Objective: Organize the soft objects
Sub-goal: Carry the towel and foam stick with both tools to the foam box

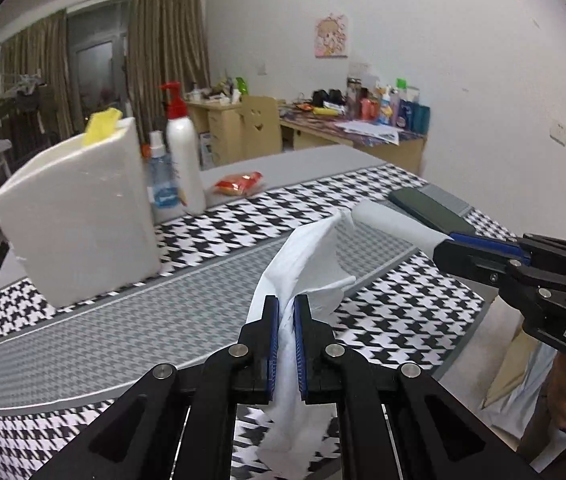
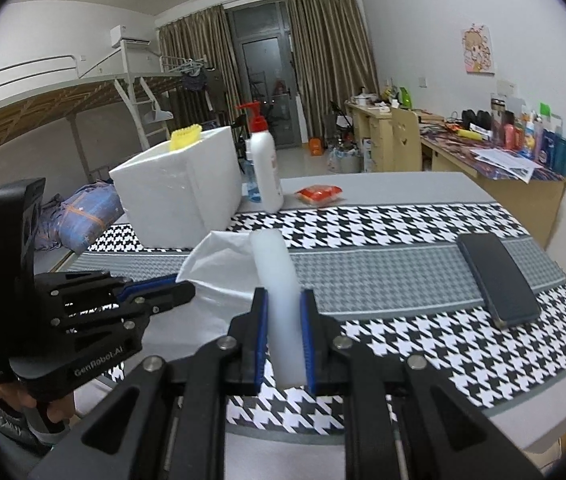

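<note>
A white soft cloth (image 1: 303, 256) hangs stretched between both grippers above the houndstooth mat (image 1: 123, 320). My left gripper (image 1: 286, 304) is shut on one bunched end of it. My right gripper (image 2: 284, 300) is shut on the other end, which is rolled into a white tube (image 2: 277, 276). In the left wrist view the right gripper (image 1: 449, 242) comes in from the right, holding the roll (image 1: 391, 222). In the right wrist view the left gripper (image 2: 187, 290) comes in from the left, holding the spread cloth (image 2: 211, 264).
A white foam box (image 1: 79, 216) with a yellow item (image 1: 101, 126) on top stands at the back left. A white pump bottle (image 1: 183, 160), a small blue bottle (image 1: 161, 176) and a red snack packet (image 1: 239, 184) lie behind. A dark phone (image 2: 497, 280) lies at right.
</note>
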The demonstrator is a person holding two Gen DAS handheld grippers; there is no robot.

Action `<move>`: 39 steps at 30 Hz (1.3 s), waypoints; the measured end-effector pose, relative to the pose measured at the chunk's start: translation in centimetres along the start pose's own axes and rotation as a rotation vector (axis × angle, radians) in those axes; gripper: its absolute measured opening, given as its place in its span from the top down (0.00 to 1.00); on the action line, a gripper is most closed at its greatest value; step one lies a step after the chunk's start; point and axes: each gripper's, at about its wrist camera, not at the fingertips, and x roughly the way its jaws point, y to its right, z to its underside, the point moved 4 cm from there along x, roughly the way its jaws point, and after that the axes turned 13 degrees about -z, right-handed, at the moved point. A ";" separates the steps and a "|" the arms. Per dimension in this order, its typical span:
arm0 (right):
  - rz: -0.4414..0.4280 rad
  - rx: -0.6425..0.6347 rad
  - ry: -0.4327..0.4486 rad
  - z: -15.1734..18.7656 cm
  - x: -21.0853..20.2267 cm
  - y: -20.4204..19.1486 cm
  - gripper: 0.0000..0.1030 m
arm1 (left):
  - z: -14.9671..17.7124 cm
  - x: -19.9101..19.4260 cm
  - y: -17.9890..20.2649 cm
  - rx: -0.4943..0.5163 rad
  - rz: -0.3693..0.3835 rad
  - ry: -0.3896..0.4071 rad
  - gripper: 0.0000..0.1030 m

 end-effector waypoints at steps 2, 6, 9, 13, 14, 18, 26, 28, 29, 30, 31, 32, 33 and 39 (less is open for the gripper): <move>-0.005 -0.008 -0.002 -0.4 0.3 -0.3 0.82 | -0.3 -0.3 -0.7 -0.011 -0.012 0.012 0.92; -0.013 -0.025 -0.004 -1.1 0.9 -1.1 0.82 | -0.9 -0.7 -2.1 -0.036 -0.032 0.023 0.92; -0.019 -0.037 0.000 -1.6 1.3 -1.7 0.82 | -1.1 -0.9 -3.1 -0.055 -0.047 0.028 0.92; -0.023 -0.042 0.009 -2.4 1.7 -2.2 0.82 | -1.6 -1.5 -4.2 -0.069 -0.064 0.048 0.92; -0.023 -0.044 0.011 -2.5 1.7 -2.3 0.82 | -1.7 -1.6 -4.5 -0.071 -0.070 0.052 0.92; -0.023 -0.054 0.023 -3.4 2.0 -2.8 0.82 | -2.2 -2.1 -5.7 -0.088 -0.093 0.067 0.92; -0.032 -0.083 0.032 -5.0 2.7 -4.1 0.82 | -3.5 -3.0 -7.8 -0.112 -0.121 0.099 0.92; -0.037 -0.086 0.036 -5.3 2.8 -4.4 0.82 | -3.9 -3.4 -8.4 -0.116 -0.131 0.111 0.92; -0.039 -0.086 0.038 -5.5 2.8 -4.5 0.82 | -4.1 -3.5 -8.5 -0.117 -0.134 0.115 0.92; -0.039 -0.087 0.039 -5.7 2.9 -4.6 0.82 | -4.3 -3.7 -8.7 -0.117 -0.138 0.120 0.92; -0.039 -0.089 0.041 -5.9 3.0 -4.8 0.82 | -4.5 -3.9 -8.9 -0.116 -0.143 0.128 0.92; -0.041 -0.090 0.042 -6.1 3.0 -4.9 0.82 | -4.8 -4.2 -9.0 -0.111 -0.148 0.138 0.92; -0.043 -0.092 0.044 -6.2 3.1 -4.9 0.82 | -5.0 -4.3 -9.2 -0.110 -0.154 0.145 0.92; -0.049 -0.108 0.047 -7.3 3.6 -5.8 0.82 | -6.1 -5.3 -10.4 -0.120 -0.179 0.184 0.92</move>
